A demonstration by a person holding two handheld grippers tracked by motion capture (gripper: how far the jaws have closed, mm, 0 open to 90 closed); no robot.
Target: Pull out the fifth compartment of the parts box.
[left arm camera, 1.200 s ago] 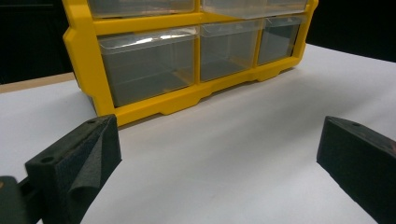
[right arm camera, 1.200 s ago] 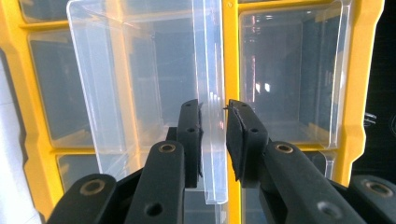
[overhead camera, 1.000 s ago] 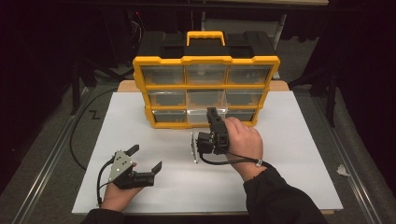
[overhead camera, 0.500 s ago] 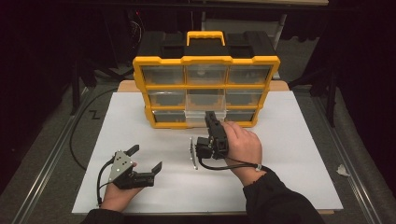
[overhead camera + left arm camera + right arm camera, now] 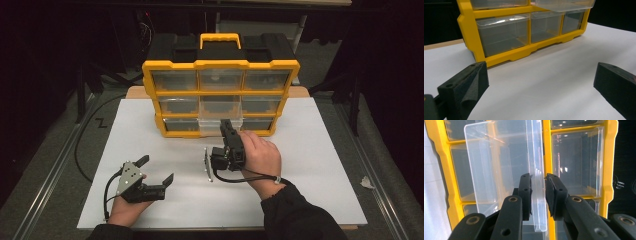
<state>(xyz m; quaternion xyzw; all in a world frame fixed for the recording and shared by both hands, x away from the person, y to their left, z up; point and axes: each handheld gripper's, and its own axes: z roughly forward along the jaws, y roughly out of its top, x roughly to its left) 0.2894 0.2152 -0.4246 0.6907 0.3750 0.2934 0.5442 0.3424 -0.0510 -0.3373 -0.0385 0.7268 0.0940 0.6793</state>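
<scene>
A white counter [image 5: 320,165] is sitting in a dark room, carrying a yellow organizer [image 5: 220,96] near its far edge. The right gripper [image 5: 226,131] is reaching to the organizer's bottom row, its jaws lying either side of the front lip of a clear drawer [image 5: 499,167] that is standing partly pulled out of the middle slot; a small gap is showing, so I cannot tell whether it is clamped. The left gripper [image 5: 157,170] is resting released near the counter's near-left corner, jaws spread wide.

A white table top [image 5: 320,150] is set on a grey floor [image 5: 45,165]. Dark furniture legs [image 5: 80,95] are seen behind, in dim light.
</scene>
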